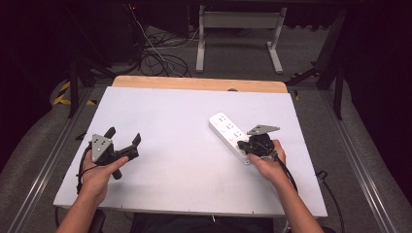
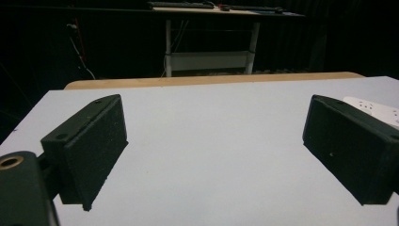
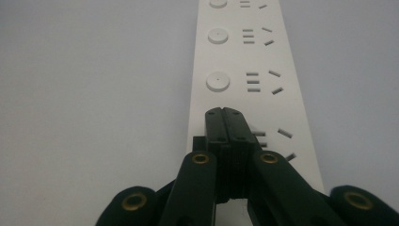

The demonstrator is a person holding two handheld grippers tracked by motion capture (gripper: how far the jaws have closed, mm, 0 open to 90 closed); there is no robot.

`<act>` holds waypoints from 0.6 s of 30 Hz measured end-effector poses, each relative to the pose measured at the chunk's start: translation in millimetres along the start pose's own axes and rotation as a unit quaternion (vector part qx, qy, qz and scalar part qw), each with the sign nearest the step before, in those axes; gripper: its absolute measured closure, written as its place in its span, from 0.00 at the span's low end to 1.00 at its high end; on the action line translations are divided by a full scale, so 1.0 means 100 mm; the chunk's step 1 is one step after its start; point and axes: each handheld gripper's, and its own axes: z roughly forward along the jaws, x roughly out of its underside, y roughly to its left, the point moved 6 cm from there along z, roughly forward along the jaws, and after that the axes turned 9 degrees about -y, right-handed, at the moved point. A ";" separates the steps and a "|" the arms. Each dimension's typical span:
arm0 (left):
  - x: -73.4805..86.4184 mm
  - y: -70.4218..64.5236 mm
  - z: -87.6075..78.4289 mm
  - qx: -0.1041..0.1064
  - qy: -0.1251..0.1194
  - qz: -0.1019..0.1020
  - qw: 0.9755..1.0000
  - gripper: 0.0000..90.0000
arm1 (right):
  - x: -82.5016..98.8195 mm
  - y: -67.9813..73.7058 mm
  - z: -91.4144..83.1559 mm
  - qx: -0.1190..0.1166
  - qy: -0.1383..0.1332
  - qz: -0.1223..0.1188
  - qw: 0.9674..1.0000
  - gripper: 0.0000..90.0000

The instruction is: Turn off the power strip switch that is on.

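The right gripper (image 3: pixel 225 115) has its jaws pressed together with nothing between them, their joined tips set down on the near end of the power strip (image 3: pixel 244 56); they sit where the row of round buttons would carry on, so the closed tips look meant to serve as a single blunt finger for pushing a switch, though the button beneath is hidden and I cannot tell whether it is pressed. In the high view the right hand (image 1: pixel 269 167) comes in low behind that gripper (image 1: pixel 250 145), angling it along the strip's length; that keeps the push in line with the strip rather than across it, which I judge would stop it skidding sideways.

The strip (image 1: pixel 227 132) lies flat on the right half of the table (image 1: pixel 170 126), slanted, its far end pointing up and left, no cord to be seen.

The left gripper (image 1: pixel 125 138) is spread wide and empty, held well apart from the strip over bare table on the left; the left hand (image 1: pixel 99 174) seems merely parked there, out of the way.
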 end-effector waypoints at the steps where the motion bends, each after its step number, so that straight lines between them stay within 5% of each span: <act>1: 0.00 0.00 0.00 0.000 0.000 0.000 1.000 0.08 | 0.00 0.00 0.00 0.000 0.001 -0.002 1.000 1.00; 18: 0.00 0.00 0.01 0.002 0.001 -0.001 1.000 0.08 | 0.00 0.01 -0.01 -0.001 0.008 -0.001 1.000 1.00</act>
